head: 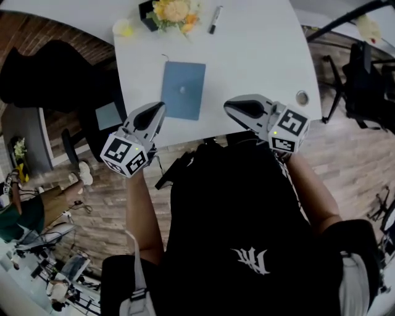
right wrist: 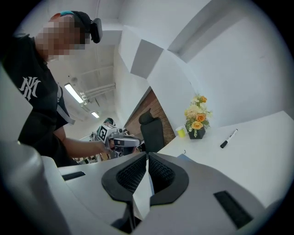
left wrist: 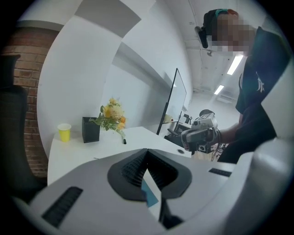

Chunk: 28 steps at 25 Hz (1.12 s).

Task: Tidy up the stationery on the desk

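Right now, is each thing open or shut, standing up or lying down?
Notebook: shut, lying flat on the desk.
Marker: lying down.
Yellow cup: standing up.
Flower box: standing up.
Left hand-held gripper: shut, empty.
Right hand-held gripper: shut, empty.

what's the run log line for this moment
left gripper: shut, empty | right gripper: shut, empty | both: over near edge of desk | blue notebook: flat, untouched | marker: far side by flowers
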Tool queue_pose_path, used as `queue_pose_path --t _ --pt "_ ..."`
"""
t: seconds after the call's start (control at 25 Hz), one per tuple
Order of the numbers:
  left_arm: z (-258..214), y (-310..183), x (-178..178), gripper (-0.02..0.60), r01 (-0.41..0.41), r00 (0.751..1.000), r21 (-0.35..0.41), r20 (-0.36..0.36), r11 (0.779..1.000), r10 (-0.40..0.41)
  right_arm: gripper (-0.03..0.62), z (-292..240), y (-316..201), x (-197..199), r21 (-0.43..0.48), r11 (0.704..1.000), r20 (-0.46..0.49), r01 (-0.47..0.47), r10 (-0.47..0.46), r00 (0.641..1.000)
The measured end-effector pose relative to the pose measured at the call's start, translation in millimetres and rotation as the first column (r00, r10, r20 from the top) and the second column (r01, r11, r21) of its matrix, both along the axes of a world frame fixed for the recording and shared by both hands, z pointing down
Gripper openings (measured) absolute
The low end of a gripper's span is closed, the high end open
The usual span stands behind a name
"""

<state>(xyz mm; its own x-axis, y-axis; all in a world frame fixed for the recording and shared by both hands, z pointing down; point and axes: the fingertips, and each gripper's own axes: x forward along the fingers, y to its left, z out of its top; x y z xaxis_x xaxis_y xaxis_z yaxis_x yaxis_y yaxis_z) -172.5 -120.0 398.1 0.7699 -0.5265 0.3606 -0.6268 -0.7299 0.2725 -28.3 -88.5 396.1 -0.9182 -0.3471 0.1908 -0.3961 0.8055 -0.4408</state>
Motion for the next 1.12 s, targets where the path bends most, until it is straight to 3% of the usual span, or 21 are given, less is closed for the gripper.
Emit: queue_pose_path --t 0.36,0.6,0.76,0.88,0.92,1.0,1.12 --pt "0 -26 22 -0.003 0.083 0.994 -0.050 0.074 0.995 -0.079 0.040 26 -28 18 -0.129 0.989 0.084 0.065 -0.055 0.995" --pt "29 -39 11 -0.003 0.105 0.985 -0.120 0.151 0.987 -0.087 0.040 59 -38 8 -0.206 0.976 0.091 0.074 -0.056 0.994" --pt "55 -45 0 -0.002 0.070 0.984 -0.184 0.176 0.980 -0.037 0.041 91 -43 1 -0.336 0.941 0.107 0.027 0.009 0.994" --pt "72 -53 -11 0.000 0.027 0.980 -0.229 0.200 0.973 0.020 0.045 106 -44 -14 -0.374 0.927 0.073 0.000 0.030 0.997" --pt "78 -55 -15 0.023 0.015 0.980 -0.249 0.197 0.968 0.036 0.058 110 -44 -20 -0.383 0.924 0.057 -0.006 0.030 0.998" --pt "93 -58 -22 0.097 -0.009 0.980 -0.298 0.189 0.955 0.068 0.172 121 -44 -33 -0.405 0.914 0.015 -0.025 0.034 0.999" --pt "121 -56 -35 0.106 -0.031 0.973 -0.368 0.201 0.929 0.112 0.179 136 -44 -48 -0.435 0.896 -0.047 -0.085 0.072 0.996"
